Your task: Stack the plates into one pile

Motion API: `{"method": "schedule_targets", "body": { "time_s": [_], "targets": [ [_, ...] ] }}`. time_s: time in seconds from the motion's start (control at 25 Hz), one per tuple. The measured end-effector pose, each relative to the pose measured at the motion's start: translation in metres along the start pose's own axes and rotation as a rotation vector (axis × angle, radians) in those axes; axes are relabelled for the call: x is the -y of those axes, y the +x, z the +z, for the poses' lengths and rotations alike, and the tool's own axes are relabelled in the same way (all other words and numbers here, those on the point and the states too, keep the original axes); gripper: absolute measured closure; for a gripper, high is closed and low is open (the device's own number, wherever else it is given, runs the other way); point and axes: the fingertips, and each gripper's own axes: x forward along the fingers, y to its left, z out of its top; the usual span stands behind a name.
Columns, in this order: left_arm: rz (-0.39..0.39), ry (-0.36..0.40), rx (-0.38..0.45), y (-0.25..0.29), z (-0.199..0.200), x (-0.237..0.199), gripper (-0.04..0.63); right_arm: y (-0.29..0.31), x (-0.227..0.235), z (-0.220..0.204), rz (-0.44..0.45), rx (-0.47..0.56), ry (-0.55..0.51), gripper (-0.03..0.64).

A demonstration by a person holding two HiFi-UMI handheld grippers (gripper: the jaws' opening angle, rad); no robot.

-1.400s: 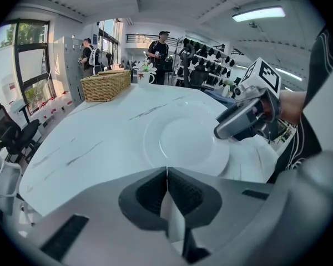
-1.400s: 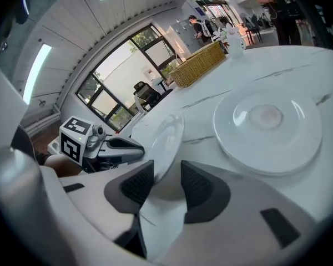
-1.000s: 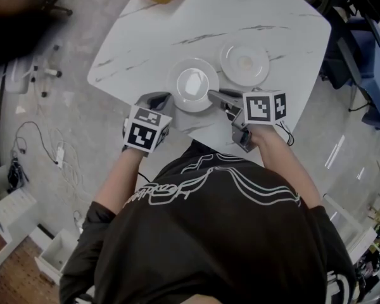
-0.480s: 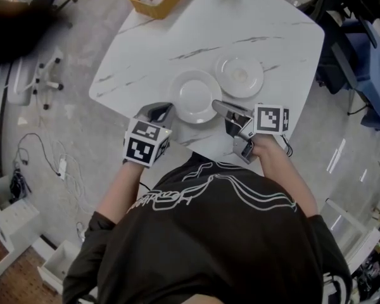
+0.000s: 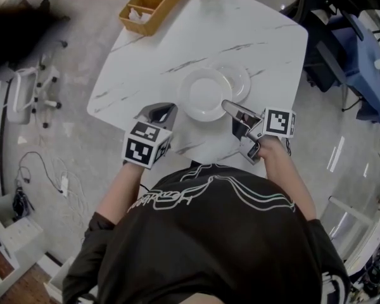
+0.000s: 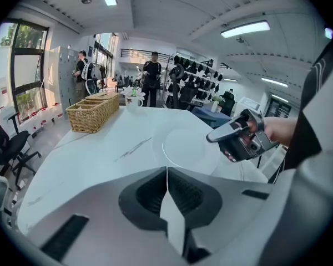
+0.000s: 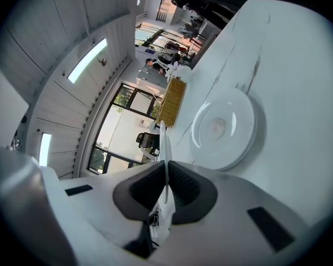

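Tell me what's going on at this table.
A person is stacking two white plates with a gripper in each hand. The right gripper is shut on the rim of one plate and holds it partly over the second plate, which lies on the table. The left gripper is shut and empty near the table's front edge. The plates are not yet one pile.

Open-plan lab/office floor, not a home. Head view: bare grey floor (image 5: 76,144), loose cables (image 5: 62,182) at 8 o'clock of the marble-look table (image 5: 266,37), swivel-chair base (image 5: 35,94) at 9, white storage bins (image 5: 12,233) at 7. Left gripper view: strip lights (image 6: 245,29) overhead, tall windows (image 6: 25,65) at 9, people standing (image 6: 154,73) at 12 beside a rack of dark gear (image 6: 194,76).
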Motion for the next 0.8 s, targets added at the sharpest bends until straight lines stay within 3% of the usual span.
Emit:
{"method": "schedule_targets", "body": {
  "time_s": [0.52, 0.8],
  "targets": [
    [-0.081, 0.017, -0.045, 0.036, 0.013, 0.018, 0.569, -0.042, 0.038, 0.051, -0.094, 0.158, 0.065, 0.577],
    [-0.1, 0.015, -0.074, 0.057, 0.013, 0.017, 0.569, -0.043, 0.064, 0.061, -0.099, 0.195, 0.124, 0.575]
  ]
}}
